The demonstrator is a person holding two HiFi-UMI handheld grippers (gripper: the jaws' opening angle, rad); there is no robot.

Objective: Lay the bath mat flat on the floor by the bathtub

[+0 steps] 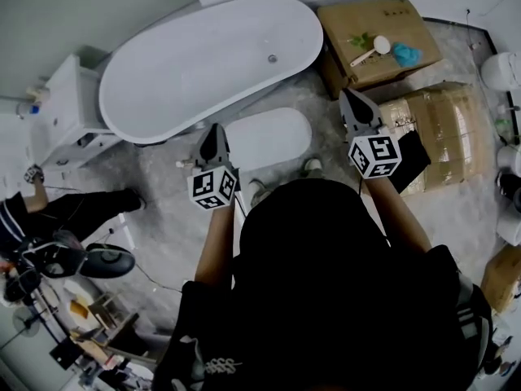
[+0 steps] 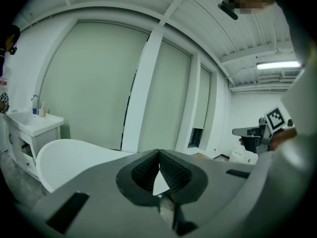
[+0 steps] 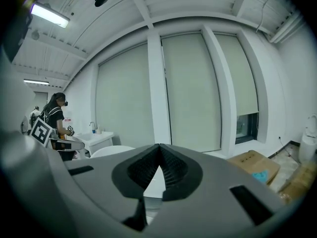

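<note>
**Bath mat**: white, oval, lying on the grey floor just beside the bathtub, long side toward the tub wall. Appears flat; no fold or turned-up edge visible in the head view. Near edge partly hidden behind the wearer's head and shoulders. Held by neither tool.

**Left gripper**: jaws fully together, nothing between the pads. Pointed roughly level toward the tub, clear of the mat's left end.

**Right gripper**: jaws likewise closed, empty. Clear of the mat, off its right end, toward the cardboard boxes.

**Task status (judged):** placing and releasing apparently done. Left, at most: a check of the hidden near edge for wrinkles.

**Surroundings:** white vanity left of the tub; a second person at far left.
</note>
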